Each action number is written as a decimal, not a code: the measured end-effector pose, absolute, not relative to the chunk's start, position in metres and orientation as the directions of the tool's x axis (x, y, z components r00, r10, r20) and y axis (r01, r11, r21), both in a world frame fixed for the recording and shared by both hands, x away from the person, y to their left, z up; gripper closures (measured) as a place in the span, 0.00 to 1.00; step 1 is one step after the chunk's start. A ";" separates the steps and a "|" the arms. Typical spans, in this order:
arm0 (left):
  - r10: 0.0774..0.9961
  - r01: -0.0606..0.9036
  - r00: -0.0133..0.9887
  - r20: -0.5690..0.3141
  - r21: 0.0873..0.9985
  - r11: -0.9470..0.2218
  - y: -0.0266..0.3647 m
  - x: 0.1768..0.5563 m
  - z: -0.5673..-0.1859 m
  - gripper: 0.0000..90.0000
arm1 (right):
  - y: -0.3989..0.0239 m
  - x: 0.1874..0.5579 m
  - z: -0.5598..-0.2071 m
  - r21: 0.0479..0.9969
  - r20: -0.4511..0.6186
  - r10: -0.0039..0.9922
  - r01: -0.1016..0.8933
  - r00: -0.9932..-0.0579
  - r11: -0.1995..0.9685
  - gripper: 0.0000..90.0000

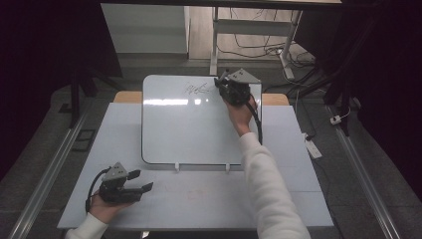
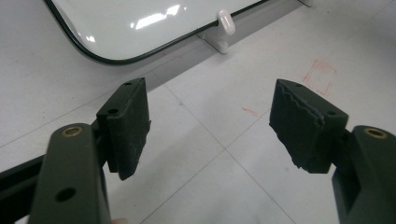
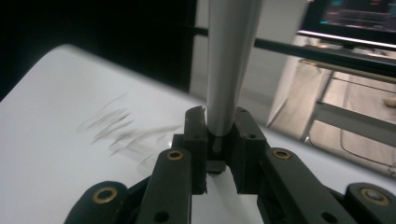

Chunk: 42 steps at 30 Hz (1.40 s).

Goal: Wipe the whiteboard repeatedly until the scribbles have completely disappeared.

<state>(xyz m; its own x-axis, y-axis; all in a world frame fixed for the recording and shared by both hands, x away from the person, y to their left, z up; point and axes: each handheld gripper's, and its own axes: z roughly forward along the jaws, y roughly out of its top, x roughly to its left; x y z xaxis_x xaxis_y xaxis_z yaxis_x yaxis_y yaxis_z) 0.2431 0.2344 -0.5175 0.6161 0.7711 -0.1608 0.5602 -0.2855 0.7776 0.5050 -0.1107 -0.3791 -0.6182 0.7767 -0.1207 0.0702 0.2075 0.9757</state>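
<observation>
High view: right gripper [image 1: 225, 84] at top edge of propped white glossy whiteboard [image 1: 189, 129], beside dark scribble [image 1: 196, 89]; left gripper [image 1: 144, 181] idle on table, far away.
Left gripper view: jaws wide, empty.
Right gripper view: jaws clamp slim grey marker [image 3: 226, 70], long axis running away from jaws; scribble left of it.

scribbles [image 1: 197, 89] illegible, marker [image 3: 229, 70] tip hidden — top cropped

White sleeves [image 1: 268, 189], black brass-riveted grippers [image 1: 142, 190], trailing cables [image 1: 258, 122]

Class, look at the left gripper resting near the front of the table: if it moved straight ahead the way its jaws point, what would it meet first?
The left gripper, jaws open, points low across the bare table. It would probably meet the tabletop first; if it skimmed above that, the whiteboard's foot looks next.
</observation>
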 end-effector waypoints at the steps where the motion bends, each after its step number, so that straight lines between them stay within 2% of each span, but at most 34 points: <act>1: 0.771 0.560 0.616 -0.162 0.778 -0.284 0.235 0.243 -0.517 0.33 | -0.113 0.507 -0.377 0.978 -0.107 0.784 0.076 -0.612 0.193 0.86; 8: 0.766 0.560 0.621 -0.163 0.776 -0.290 0.234 0.245 -0.518 0.33 | -0.095 0.491 -0.392 0.962 -0.144 0.702 0.067 -0.698 0.264 0.86; 11: 0.766 0.559 0.622 -0.160 0.777 -0.291 0.234 0.244 -0.518 0.33 | -0.098 0.495 -0.387 0.960 -0.170 0.723 0.054 -0.669 0.275 0.86; 14: 0.768 0.558 0.619 -0.163 0.779 -0.285 0.234 0.244 -0.517 0.33 | -0.107 0.502 -0.379 0.970 -0.144 0.774 0.065 -0.616 0.232 0.86; 16: 0.768 0.559 0.619 -0.164 0.779 -0.284 0.235 0.244 -0.517 0.33 | -0.105 0.501 -0.381 0.971 -0.129 0.766 0.077 -0.630 0.226 0.86; 20: 0.765 0.557 0.623 -0.162 0.779 -0.289 0.234 0.244 -0.518 0.33 | -0.087 0.485 -0.397 0.954 -0.174 0.687 0.052 -0.705 0.295 0.86; 26: 0.766 0.551 0.622 -0.159 0.784 -0.285 0.235 0.242 -0.516 0.33 | -0.100 0.494 -0.388 0.967 -0.152 0.763 0.064 -0.629 0.246 0.86; 31: 0.765 0.555 0.624 -0.163 0.781 -0.286 0.234 0.244 -0.517 0.33 | -0.088 0.483 -0.398 0.955 -0.183 0.711 0.049 -0.679 0.293 0.86; 36: 0.763 0.549 0.626 -0.159 0.785 -0.286 0.234 0.242 -0.516 0.33 | -0.102 0.492 -0.389 0.969 -0.146 0.772 0.069 -0.618 0.239 0.86; 42: 0.762 0.552 0.628 -0.159 0.781 -0.292 0.234 0.244 -0.517 0.32 | -0.092 0.482 -0.399 0.955 -0.187 0.722 0.049 -0.666 0.292 0.86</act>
<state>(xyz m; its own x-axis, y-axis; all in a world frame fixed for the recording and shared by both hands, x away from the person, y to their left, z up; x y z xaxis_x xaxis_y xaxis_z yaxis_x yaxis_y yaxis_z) 0.2444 0.2336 -0.5169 0.6277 0.7621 -0.1589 0.5521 -0.2919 0.7810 0.4817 -0.0921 -0.3990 -0.6661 0.7221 -0.1868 0.0485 0.2918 0.9552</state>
